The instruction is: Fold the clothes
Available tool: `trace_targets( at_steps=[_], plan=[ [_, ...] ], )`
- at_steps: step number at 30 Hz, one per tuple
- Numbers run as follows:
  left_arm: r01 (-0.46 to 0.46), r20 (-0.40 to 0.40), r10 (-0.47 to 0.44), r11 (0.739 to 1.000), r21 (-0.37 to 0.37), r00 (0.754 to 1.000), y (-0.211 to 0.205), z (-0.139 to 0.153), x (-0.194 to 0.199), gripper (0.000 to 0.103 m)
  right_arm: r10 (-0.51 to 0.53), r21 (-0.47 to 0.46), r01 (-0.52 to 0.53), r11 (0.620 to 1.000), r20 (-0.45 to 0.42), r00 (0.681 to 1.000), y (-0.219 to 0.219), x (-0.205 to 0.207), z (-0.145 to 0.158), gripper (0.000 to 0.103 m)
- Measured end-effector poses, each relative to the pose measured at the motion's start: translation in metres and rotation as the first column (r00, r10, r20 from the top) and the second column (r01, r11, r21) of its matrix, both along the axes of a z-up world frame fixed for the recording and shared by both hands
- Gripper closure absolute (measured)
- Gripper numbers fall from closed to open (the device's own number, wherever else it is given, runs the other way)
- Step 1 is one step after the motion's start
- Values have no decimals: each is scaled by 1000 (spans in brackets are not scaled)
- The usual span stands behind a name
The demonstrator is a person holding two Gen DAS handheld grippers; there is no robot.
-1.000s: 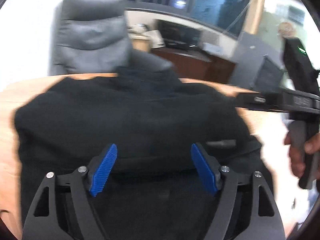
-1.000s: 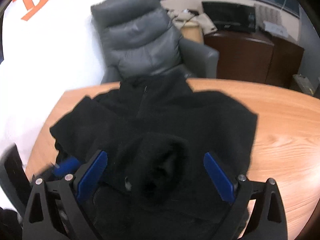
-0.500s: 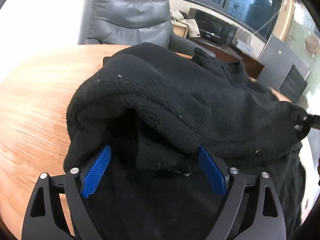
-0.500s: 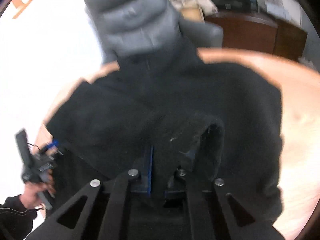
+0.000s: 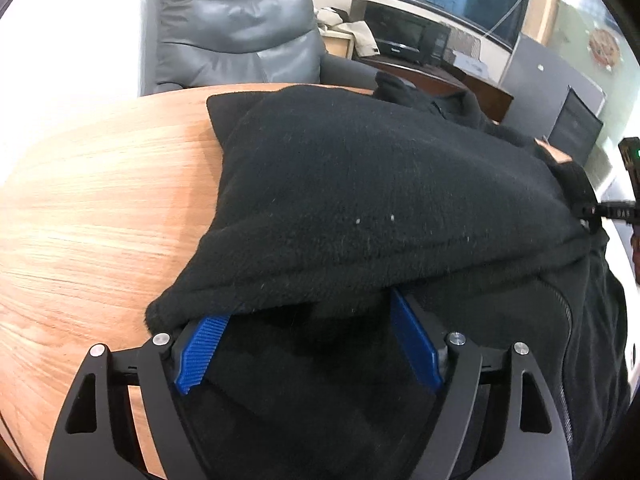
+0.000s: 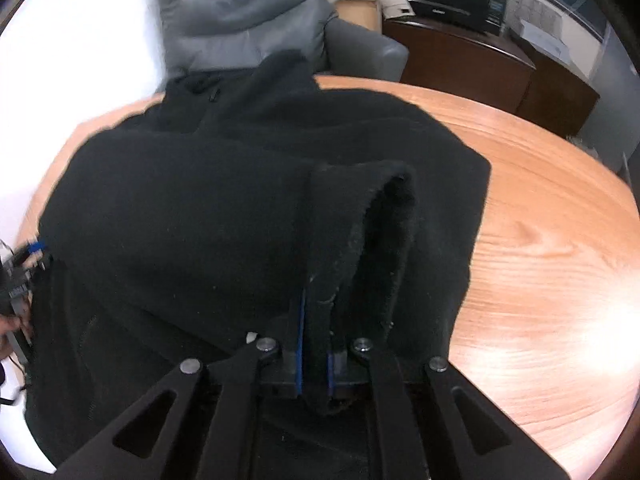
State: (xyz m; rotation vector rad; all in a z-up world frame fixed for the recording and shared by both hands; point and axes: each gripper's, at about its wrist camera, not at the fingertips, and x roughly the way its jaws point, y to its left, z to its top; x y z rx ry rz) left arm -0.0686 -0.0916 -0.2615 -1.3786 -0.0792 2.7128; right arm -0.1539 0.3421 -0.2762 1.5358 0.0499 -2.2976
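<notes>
Right view: our right gripper (image 6: 314, 344) pinches a black fleece (image 6: 208, 208) fold; only the left view shows our left gripper (image 5: 308, 344) fingers spread under its hem

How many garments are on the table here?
1: a black fleece jacket spread across the wooden table, its cuff clamped in the right gripper; the left gripper is open under a fold. Others could be hidden underneath.

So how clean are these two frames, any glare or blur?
Left wrist view: sharp, fisheye bending the table, wall blown out white. Right wrist view: glare on the table's right edge, motion blur at the far left, black fleece showing little detail.
</notes>
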Motion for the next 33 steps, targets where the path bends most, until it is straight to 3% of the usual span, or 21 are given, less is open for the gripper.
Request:
trace_targets(
  at_steps=[4,8,10,12,14,17,21,22,24,27,29,31,33],
  plan=[
    [12,8,-11,999,-42,1000,7,1,-3,21,-15,27,15,1000,-8,1000,4,3,7,93],
    [62,-14,-62,998,-17,998,13,28,16,24,13,125,-6,992,-60,998,-7,14,33,75],
    [122,-113,-121,992,2,986,24,63,23,19,20,142,0,990,-146,989,-8,25,61,54],
    [175,-206,-170,984,8,964,35,93,21,2,24,156,17,988,-257,966,-11,35,89,20],
    [208,-267,-196,978,16,944,43,111,2,0,65,97,-34,995,-339,939,-23,38,109,13],
    [196,-207,-182,979,47,961,41,87,-49,0,138,24,-139,990,-355,925,-52,19,105,12],
    [167,-78,-161,983,76,984,37,40,-105,5,132,47,-125,991,-212,968,-70,-28,44,16],
    [170,-65,-166,983,66,984,36,32,-105,10,100,61,-92,994,-154,983,-61,-34,26,18],
    [177,-38,-175,983,47,984,36,14,-105,11,48,87,-42,995,-73,996,-49,-44,-1,38],
    [189,-17,-188,981,35,982,39,1,-103,10,42,96,-31,995,-116,992,-48,-42,9,52],
    [177,-4,-177,984,25,984,43,5,-102,9,39,102,-24,995,-144,989,-47,-41,16,52],
    [158,-26,-158,987,17,987,45,18,-100,4,35,107,-16,994,-173,984,-47,-40,23,41],
    [157,-95,-154,987,31,984,42,30,-95,0,43,140,-4,990,-278,960,-55,-41,43,4]
  ],
)
